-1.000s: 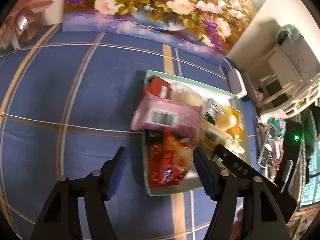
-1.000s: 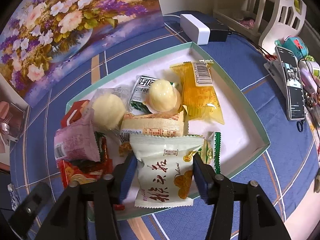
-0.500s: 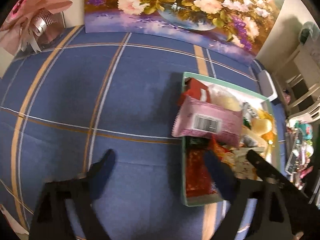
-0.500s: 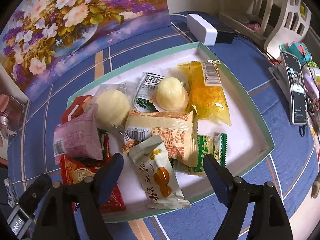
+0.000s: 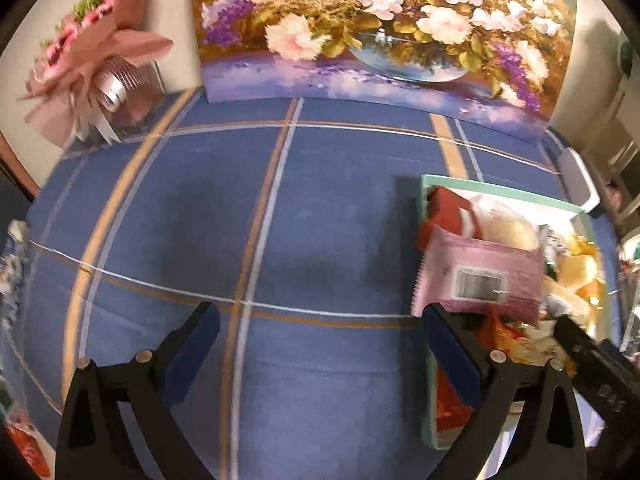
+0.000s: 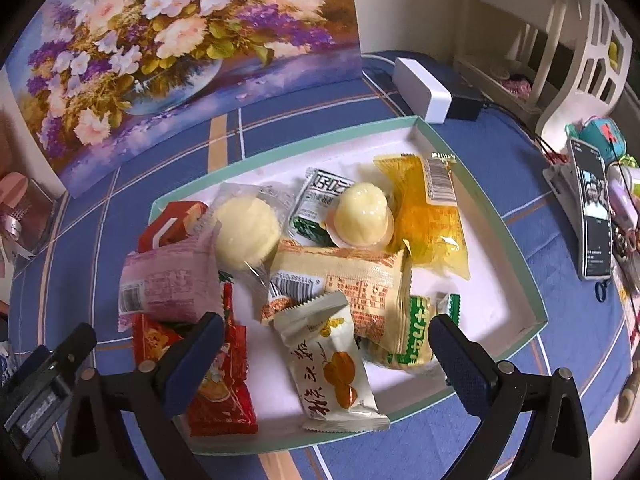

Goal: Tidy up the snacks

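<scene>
The right hand-held gripper (image 6: 322,354) is opening, nothing pressed by its pads. The white snack packet (image 6: 332,364) lies between them in the tray (image 6: 532,292), long axis roughly along the fingers. The left hand-held gripper (image 5: 318,354) stands wide and empty over bare blue surface (image 5: 320,220), with the tray beside its right finger. The right is nearer.

Flower painting (image 6: 168,40) at back, white box (image 6: 422,90), phone (image 6: 594,216) on right, pink bouquet (image 5: 96,68) left.
</scene>
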A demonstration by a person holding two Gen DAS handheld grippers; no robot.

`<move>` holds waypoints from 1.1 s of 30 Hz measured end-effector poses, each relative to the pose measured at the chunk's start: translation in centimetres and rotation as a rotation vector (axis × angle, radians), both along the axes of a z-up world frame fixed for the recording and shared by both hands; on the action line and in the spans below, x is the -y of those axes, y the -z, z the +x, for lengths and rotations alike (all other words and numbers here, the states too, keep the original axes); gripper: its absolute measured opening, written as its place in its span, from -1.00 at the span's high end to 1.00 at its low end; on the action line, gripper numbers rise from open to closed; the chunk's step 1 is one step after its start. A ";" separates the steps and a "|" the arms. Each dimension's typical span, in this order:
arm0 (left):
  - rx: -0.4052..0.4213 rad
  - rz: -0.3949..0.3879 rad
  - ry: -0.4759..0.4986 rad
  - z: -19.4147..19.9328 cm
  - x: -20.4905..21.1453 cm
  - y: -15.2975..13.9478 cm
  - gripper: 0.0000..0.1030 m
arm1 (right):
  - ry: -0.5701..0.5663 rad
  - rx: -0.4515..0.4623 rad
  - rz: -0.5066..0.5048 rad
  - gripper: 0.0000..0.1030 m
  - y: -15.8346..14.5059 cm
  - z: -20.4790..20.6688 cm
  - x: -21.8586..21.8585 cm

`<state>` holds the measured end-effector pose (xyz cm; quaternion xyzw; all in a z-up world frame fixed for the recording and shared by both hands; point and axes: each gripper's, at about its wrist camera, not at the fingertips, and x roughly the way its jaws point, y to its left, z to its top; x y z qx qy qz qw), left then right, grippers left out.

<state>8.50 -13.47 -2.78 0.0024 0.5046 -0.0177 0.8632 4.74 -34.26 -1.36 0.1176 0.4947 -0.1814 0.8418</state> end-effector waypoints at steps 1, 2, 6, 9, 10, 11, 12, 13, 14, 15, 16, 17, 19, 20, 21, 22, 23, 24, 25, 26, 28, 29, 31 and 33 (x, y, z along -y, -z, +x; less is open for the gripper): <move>0.006 0.013 -0.008 0.0 -0.1 0.0 -0.95 | -0.005 0.003 -0.006 -1.00 -0.1 0.0 -0.1; 0.012 0.024 -0.021 0.1 -0.3 -0.1 -0.95 | -0.010 0.006 -0.011 -1.00 -0.2 0.0 -0.2; 0.034 0.051 -0.068 0.0 -1.1 -0.3 -0.95 | -0.032 0.011 -0.032 -1.00 -0.4 0.1 -0.7; 0.060 0.059 -0.078 -0.5 -1.5 -0.8 -0.95 | -0.044 0.017 -0.048 -1.00 -0.6 -0.1 -1.2; 0.071 0.069 -0.086 -0.7 -1.6 -1.1 -0.95 | -0.046 0.019 -0.051 -1.00 -0.7 -0.2 -1.3; 0.076 0.087 -0.097 -1.0 -1.6 -1.2 -0.95 | -0.048 0.022 -0.052 -1.00 -0.8 -0.3 -1.5; 0.080 0.130 -0.110 -1.2 -1.6 -1.5 -0.95 | -0.051 0.027 -0.050 -1.00 -1.0 -0.4 -1.7; 0.088 0.150 -0.107 -1.5 -1.5 -1.6 -0.95 | -0.051 0.029 -0.048 -1.00 -1.1 -0.5 -1.9; 0.096 0.155 -0.093 -1.7 -1.4 -1.8 -0.95 | -0.053 0.034 -0.044 -1.00 -1.3 -0.7 -2.2; 0.095 0.154 -0.083 -1.9 -1.4 -1.9 -0.95 | -0.056 0.042 -0.038 -1.00 -1.5 -0.8 -2.5; 0.090 0.157 -0.069 -2.1 -1.3 -2.0 -0.95 | -0.060 0.046 -0.035 -1.00 -1.7 -1.0 -2.8; 0.089 0.166 -0.066 -2.3 -1.4 -2.1 -0.95 | -0.067 0.051 -0.033 -1.00 -1.9 -1.1 -3.1; 0.083 0.176 -0.062 -2.8 -1.5 -2.2 -0.95 | -0.084 0.051 -0.046 -1.00 -2.3 -1.4 -3.9; 0.073 0.172 -0.065 -2.9 -1.8 -2.3 -0.95 | -0.087 0.050 -0.052 -1.00 -2.4 -1.6 -4.2; 0.063 0.161 -0.072 -3.0 -2.1 -2.4 -0.95 | -0.093 0.050 -0.057 -1.00 -2.6 -1.7 -4.5; 0.053 0.148 -0.077 -3.0 -2.4 -2.5 -0.95 | -0.101 0.052 -0.058 -1.00 -2.9 -1.9 -4.9; 0.041 0.134 -0.083 -3.1 -2.8 -2.6 -0.95 | -0.107 0.053 -0.057 -1.00 -3.0 -2.1 -5.2; 0.029 0.122 -0.089 -3.3 -3.1 -2.6 -0.95 | -0.116 0.052 -0.058 -1.00 -3.2 -2.3 -5.6; 0.022 0.114 -0.092 -3.5 -3.3 -2.7 -0.95 | -0.121 0.050 -0.062 -1.00 -3.2 -2.5 -5.9; 0.015 0.106 -0.094 -3.8 -3.5 -2.8 -0.95 | -0.128 0.045 -0.067 -1.00 -3.3 -2.7 -6.3; 0.003 0.096 -0.087 -4.3 -3.9 -3.0 -0.95 | -0.139 0.033 -0.071 -1.00 -3.2 -3.3 -6.9; -0.002 0.095 -0.080 -4.6 -4.0 -3.1 -0.95 | -0.143 0.032 -0.073 -1.00 -3.3 -3.8 -7.1; -0.014 0.097 -0.071 -5.2 -4.3 -3.3 -0.95 | -0.149 0.033 -0.075 -1.00 -3.3 -4.5 -7.5; -0.021 0.094 -0.071 -5.7 -4.8 -3.6 -0.95 | -0.156 0.031 -0.081 -1.00 -3.3 -5.3 -7.9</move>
